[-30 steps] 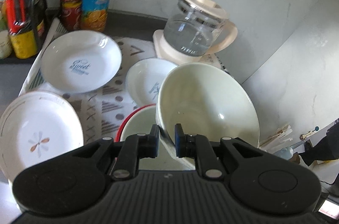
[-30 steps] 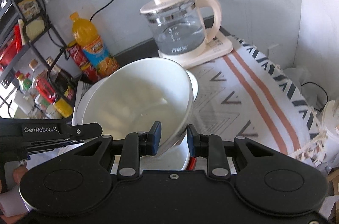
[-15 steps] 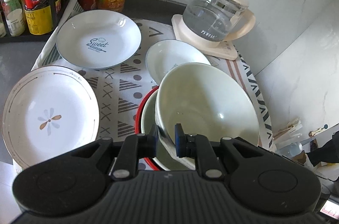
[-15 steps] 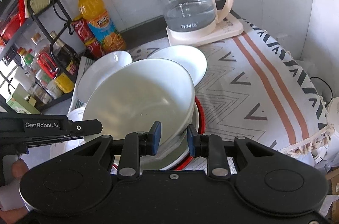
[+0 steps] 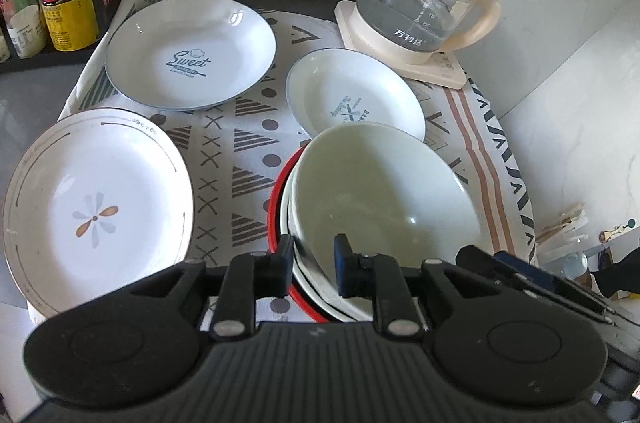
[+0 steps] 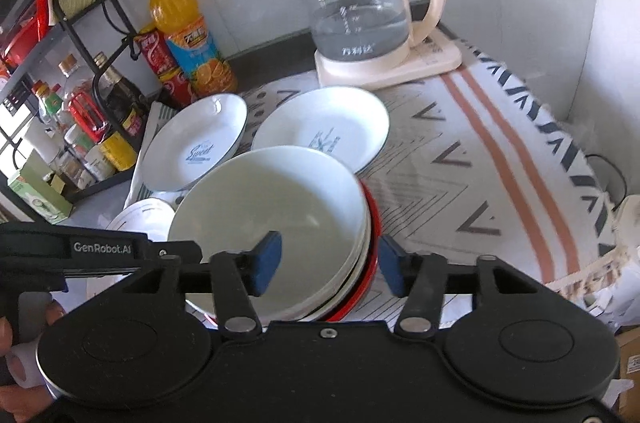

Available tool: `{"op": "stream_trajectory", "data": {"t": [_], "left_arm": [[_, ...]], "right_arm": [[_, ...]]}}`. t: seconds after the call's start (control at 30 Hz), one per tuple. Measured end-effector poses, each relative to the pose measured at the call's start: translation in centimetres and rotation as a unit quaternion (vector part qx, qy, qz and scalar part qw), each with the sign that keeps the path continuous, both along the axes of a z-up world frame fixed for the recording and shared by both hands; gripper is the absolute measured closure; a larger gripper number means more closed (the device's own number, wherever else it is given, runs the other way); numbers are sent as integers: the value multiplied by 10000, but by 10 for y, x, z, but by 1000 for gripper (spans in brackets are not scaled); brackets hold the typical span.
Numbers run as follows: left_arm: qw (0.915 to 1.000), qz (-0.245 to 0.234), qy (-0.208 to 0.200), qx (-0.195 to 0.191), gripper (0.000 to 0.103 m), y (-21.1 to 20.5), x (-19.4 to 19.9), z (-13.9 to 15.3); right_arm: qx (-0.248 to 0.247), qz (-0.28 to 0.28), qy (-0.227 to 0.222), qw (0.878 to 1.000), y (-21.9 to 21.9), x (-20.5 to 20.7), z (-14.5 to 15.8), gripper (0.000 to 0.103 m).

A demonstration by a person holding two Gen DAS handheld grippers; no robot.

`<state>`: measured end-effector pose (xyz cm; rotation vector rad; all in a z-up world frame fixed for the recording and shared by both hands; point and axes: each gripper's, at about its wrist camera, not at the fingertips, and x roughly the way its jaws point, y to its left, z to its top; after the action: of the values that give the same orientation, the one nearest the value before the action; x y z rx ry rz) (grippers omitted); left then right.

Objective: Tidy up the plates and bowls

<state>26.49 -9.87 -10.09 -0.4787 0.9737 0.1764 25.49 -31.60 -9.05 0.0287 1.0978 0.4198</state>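
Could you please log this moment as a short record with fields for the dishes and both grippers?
stack: pale bowl nested in red-rimmed bowl
loose plates: Sweet plate, flower plate, small plate, all flat on the cloth
left gripper: opening, bowl rim between the jaws
right gripper: opening, pads clear of the rims
behind: kettle

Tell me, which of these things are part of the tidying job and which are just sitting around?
Job: pale bowl nested in the red-rimmed bowl; Sweet plate; flower plate; small plate.
Lying about: glass kettle; orange juice bottle; condiment rack.
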Motion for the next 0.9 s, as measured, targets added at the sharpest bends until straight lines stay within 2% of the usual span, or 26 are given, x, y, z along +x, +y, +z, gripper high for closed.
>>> {"op": "stream_trajectory", "data": {"t": [0.07,0.23,0.33,0.43,0.6,0.73,0.9], "left_arm": [[10000,3,-12,20,79,-1,-1,3],[9998,41,-142,136,55,-3,-8,12],[9997,-11,-216,113,48,-3,-14,17],[9995,7,-271,143,43,-3,-23,22],[9991,96,-382,162,38,2,-43,30],[9988,179,-425,141,28,11,-62,33],[9981,253,-525,187,14,20,-86,36]], "right_arm": [[2,-58,9,10000,-2,-1,2,47],[-83,-132,-215,9996,-3,-12,15,33],[-50,-185,-335,9993,-4,-19,24,27],[-46,-190,-375,9991,-2,-25,28,23],[-7,-185,-526,9984,4,-40,38,12],[17,-157,-608,9980,13,-54,45,5],[27,-169,-657,9977,23,-70,50,4]]}}
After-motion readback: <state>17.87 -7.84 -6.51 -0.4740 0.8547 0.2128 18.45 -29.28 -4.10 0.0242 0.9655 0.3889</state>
